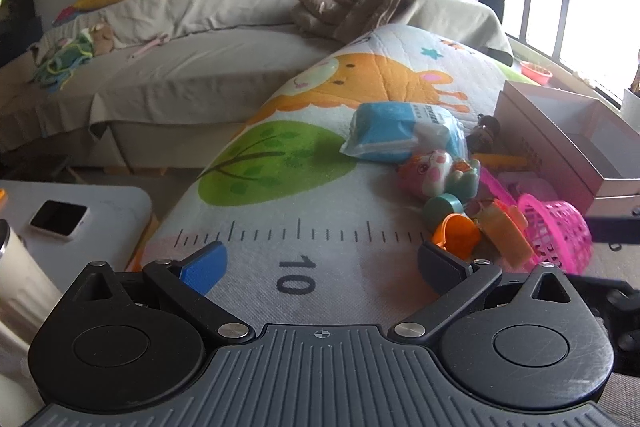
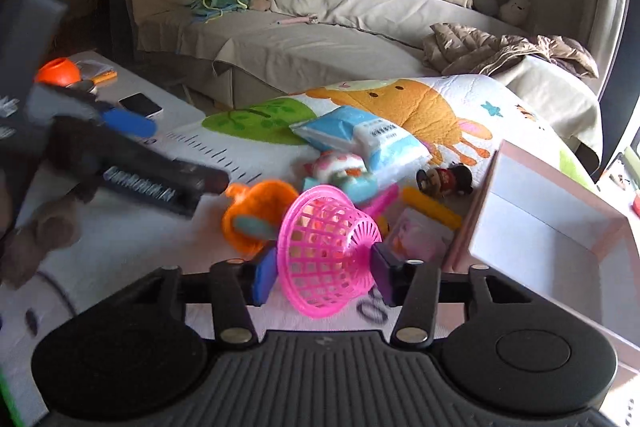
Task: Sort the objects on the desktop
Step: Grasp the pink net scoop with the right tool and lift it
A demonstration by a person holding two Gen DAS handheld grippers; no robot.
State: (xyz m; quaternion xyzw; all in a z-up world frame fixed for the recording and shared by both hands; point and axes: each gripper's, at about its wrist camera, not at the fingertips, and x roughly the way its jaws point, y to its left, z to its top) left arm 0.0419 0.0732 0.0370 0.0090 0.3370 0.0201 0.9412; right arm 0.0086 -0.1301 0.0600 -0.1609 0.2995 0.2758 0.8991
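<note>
My right gripper (image 2: 324, 277) is shut on a pink plastic basket (image 2: 326, 261), held on its side between the pads, mouth toward the left. The same basket (image 1: 560, 233) shows at the right of the left wrist view. My left gripper (image 1: 320, 261) is open and empty over the printed play mat (image 1: 296, 219); it appears blurred at the left of the right wrist view (image 2: 184, 163). An orange toy (image 2: 256, 215) lies just left of the basket. Behind it lie a blue tissue pack (image 2: 360, 139), a pink-and-white animal toy (image 2: 340, 167), a small dark figure (image 2: 444, 181) and a yellow stick (image 2: 430, 209).
An open pale pink box (image 2: 552, 227) stands right of the basket. A white side table (image 1: 100, 211) at left holds a phone (image 1: 59, 219) and a cup (image 1: 20, 291). A covered sofa (image 2: 320, 39) with plush toys and a brown jacket (image 2: 512, 51) fills the back.
</note>
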